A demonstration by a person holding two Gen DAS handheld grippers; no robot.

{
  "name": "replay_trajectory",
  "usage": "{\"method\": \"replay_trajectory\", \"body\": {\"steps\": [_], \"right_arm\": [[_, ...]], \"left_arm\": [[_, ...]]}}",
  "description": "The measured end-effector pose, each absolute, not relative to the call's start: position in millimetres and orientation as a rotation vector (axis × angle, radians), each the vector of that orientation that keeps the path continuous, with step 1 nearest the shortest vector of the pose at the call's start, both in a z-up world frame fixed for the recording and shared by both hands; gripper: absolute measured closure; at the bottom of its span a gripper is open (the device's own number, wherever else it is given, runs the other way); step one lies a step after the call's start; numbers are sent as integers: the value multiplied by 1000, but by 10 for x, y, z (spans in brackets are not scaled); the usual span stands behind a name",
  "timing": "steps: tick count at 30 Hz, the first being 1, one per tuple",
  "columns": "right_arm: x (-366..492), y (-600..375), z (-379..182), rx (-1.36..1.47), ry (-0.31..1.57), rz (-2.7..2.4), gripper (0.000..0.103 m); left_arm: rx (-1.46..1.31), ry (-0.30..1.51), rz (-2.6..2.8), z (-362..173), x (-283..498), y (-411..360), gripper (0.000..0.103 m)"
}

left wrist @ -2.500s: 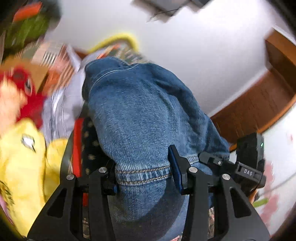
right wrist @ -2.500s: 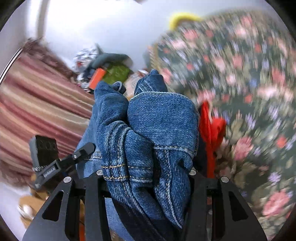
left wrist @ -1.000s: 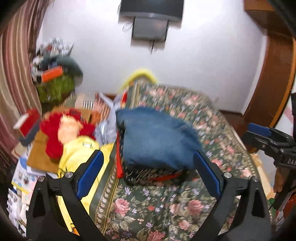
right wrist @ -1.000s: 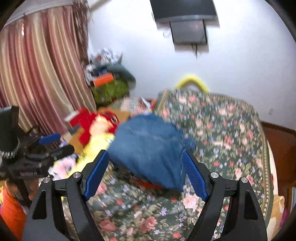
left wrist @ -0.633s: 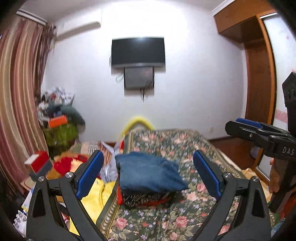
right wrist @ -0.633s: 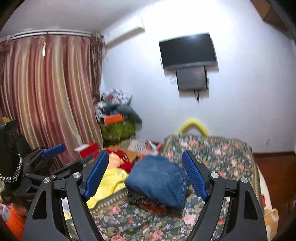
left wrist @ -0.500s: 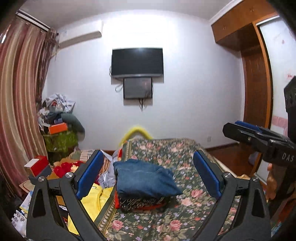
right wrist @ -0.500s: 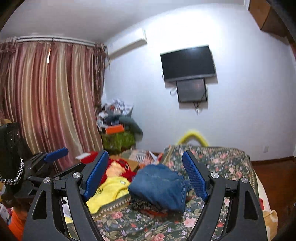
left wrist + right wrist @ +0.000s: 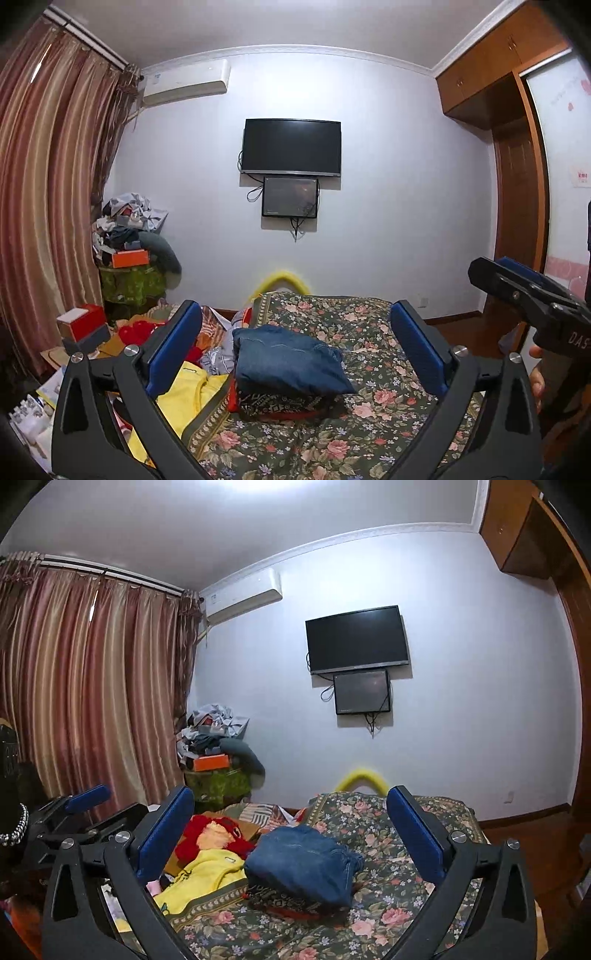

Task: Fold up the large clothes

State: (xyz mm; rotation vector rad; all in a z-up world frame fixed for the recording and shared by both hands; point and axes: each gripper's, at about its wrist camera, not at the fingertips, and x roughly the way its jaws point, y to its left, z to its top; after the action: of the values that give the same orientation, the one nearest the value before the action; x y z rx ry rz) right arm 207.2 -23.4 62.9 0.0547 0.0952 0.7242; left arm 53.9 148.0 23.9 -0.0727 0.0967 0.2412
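1. The left hand-held gripper (image 9: 295, 345) fills the bottom of the left wrist view; its blue-padded fingers (image 9: 173, 349) stand wide apart, released, with nothing between the pads.
2. The right hand-held gripper (image 9: 291, 829) looks the same in the right wrist view: its jaws are opening, spread wide, and empty. Its blue-tipped body also shows at the right edge of the left wrist view, with a person's hand (image 9: 537, 380) on its grip.
3. Beyond both grippers lies the bed (image 9: 369, 417), covered in a dark floral spread.
4. The folded jeans (image 9: 286, 363) rest on the bed, well apart from either gripper, lying on top of a dark patterned garment (image 9: 280, 402) with red edging.
5. Just beside the bed's left edge lies a yellow garment (image 9: 207, 875), and near it a red and yellow plush toy (image 9: 218, 834).
6. Farther left stands a heap of clutter (image 9: 129, 240) with an orange box in it, in front of striped curtains (image 9: 44, 206).
7. A yellow curved object (image 9: 280, 278) peeks up behind the far end of the bed.
8. On the far wall hang a dark television (image 9: 291, 147), a smaller screen below it, and an air conditioner (image 9: 184, 83) near the ceiling.
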Motion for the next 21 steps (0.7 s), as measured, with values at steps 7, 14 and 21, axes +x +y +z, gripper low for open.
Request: {"method": "replay_trajectory", "body": {"steps": [7, 14, 21], "right_arm": [[2017, -252, 591, 38, 95, 716, 0], [1987, -269, 583, 28, 97, 714, 0], [1991, -292, 554, 31, 111, 715, 0]], "left_arm": [[-83, 102, 243, 208, 501, 1438, 0], [-82, 104, 245, 202, 497, 1427, 0], [-93, 111, 248, 181, 505, 1412, 0]]}}
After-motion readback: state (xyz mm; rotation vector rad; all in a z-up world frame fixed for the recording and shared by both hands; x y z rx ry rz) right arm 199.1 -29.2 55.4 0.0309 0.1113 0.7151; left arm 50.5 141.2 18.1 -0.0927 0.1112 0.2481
